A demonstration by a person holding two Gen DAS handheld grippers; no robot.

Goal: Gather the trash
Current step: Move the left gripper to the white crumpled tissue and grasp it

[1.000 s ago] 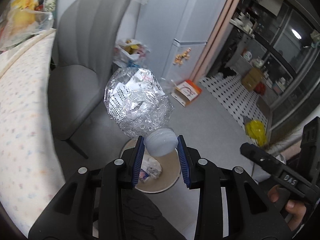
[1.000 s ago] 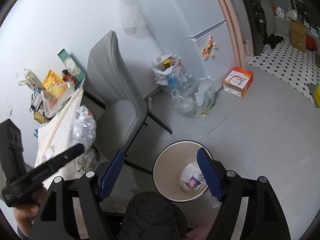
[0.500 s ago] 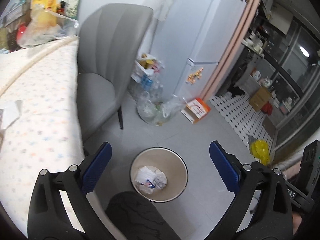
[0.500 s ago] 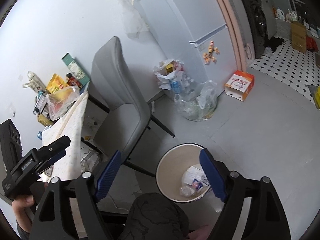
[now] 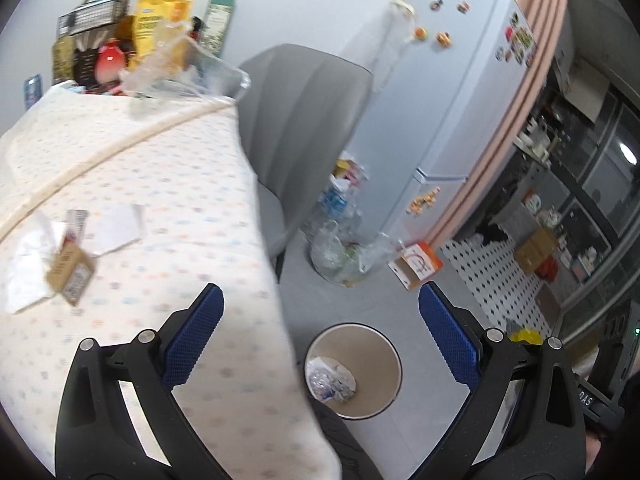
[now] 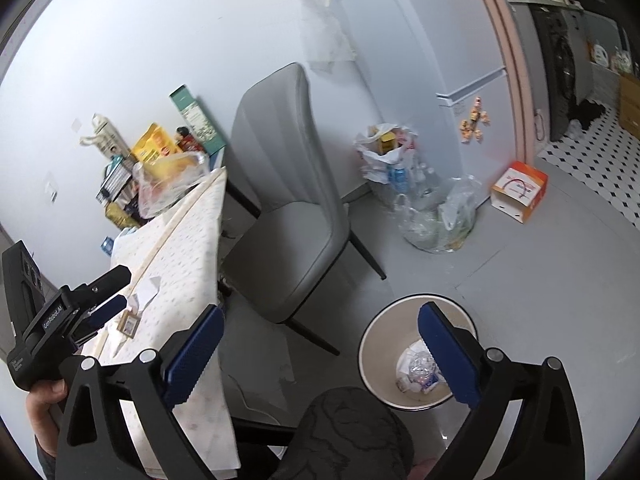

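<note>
While your left gripper (image 5: 320,320) gapes wide and empty, pinch the light, stiff cardboard scrap (image 5: 71,275) at 9 o'clock edgewise.

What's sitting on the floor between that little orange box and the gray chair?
In the right wrist view, trash bags fill that stretch: a white bag stuffed with packaging and bottles by the wall, and a clear plastic bag in front, between the gray chair and orange box.
</note>
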